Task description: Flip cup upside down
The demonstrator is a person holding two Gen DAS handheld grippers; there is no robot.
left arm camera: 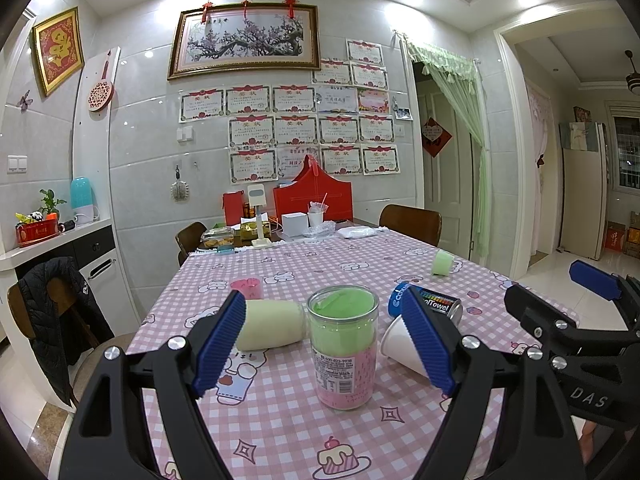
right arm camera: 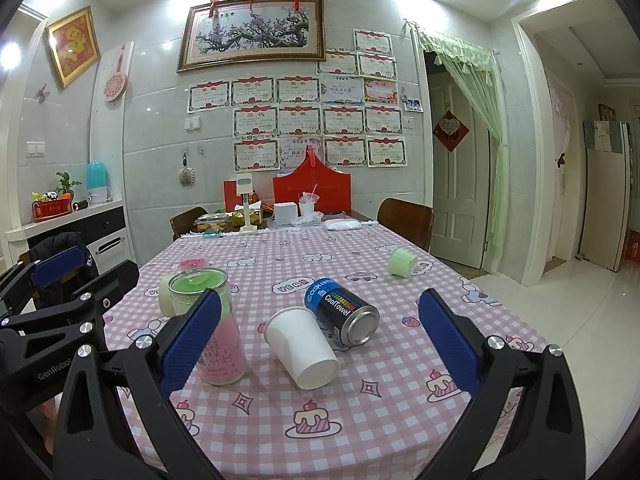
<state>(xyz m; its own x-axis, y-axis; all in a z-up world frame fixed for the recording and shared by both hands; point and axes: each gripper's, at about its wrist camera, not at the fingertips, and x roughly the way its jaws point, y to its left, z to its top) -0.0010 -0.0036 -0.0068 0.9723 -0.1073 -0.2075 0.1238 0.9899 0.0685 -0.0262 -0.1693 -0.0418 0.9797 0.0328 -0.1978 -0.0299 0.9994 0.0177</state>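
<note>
The paper cup [right arm camera: 301, 347] lies on its side at frame centre, apparently touching the can [right arm camera: 342, 312], long axis running toward lower right. The right gripper [right arm camera: 320, 344], nearer, is wide open and empty; the left gripper [left arm camera: 326, 344] likewise.

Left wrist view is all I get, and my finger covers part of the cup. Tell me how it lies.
Observer: The cup lies on its side on the table. The right wrist view shows its whole body.
Operator: Give me the end that faces the right camera.
Observer: The narrower, closed end, it seems. The mouth points away, toward the can.
Operator: Report the right gripper.
Observer: The right gripper is open, and the cup lies ahead of it, untouched.
</note>
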